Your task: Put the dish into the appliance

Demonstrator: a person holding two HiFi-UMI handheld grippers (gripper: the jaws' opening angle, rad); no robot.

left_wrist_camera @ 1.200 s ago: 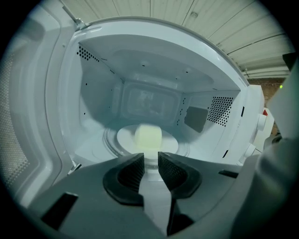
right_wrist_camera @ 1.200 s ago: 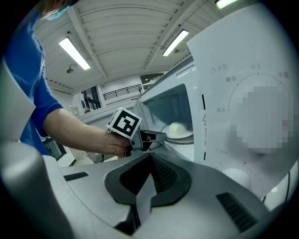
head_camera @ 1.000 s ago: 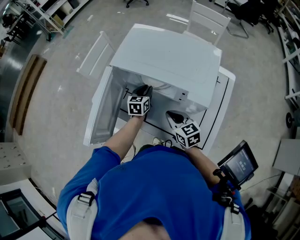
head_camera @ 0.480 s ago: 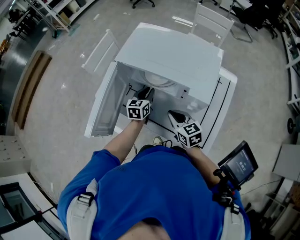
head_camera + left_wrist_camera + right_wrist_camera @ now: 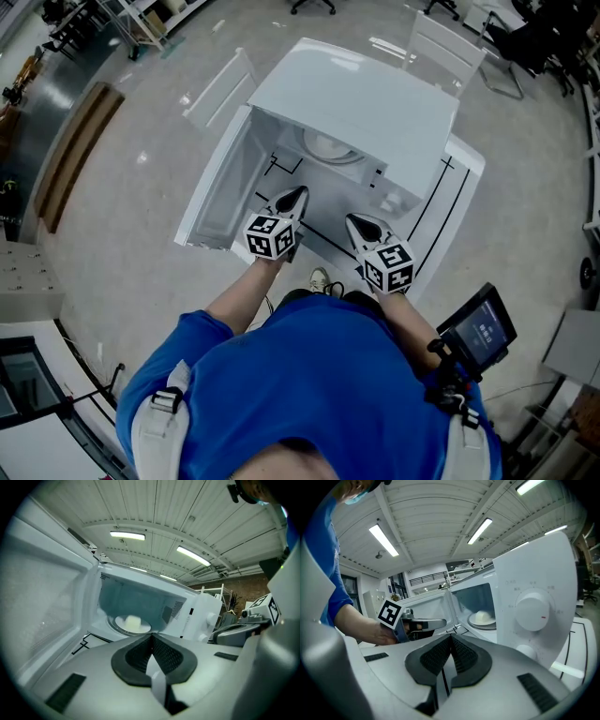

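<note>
Sitting in the middle of the microwave's chamber, the dish [image 5: 132, 622] shows as a round white plate with a pale lump on it, upright and apart from the chamber walls. The same plate is visible through the opening in the right gripper view [image 5: 482, 617]. The microwave [image 5: 356, 98] stands on a white table [image 5: 457, 187] marked with black lines, and its door [image 5: 220, 192] is swung wide to the left on its hinge. The left gripper [image 5: 151, 637] is outside the chamber, in front of the opening. Its jaws have just closed and now meet pad to pad with nothing between them. The right gripper [image 5: 450, 637] is beside it, in front of the control panel with its round dial [image 5: 533, 612], and its jaws are likewise pressed together on nothing. In the head view both grippers [image 5: 295, 192] [image 5: 356, 220] point toward the microwave, near each other but not touching. Judging from this, the placing step looks finished, since the dish is inside and neither tool holds it. What seems left is closing up, which would probably mean bringing the left gripper round to the outer face of the door and pushing it steadily until it latches, with the right gripper kept clear of the door's path.
</note>
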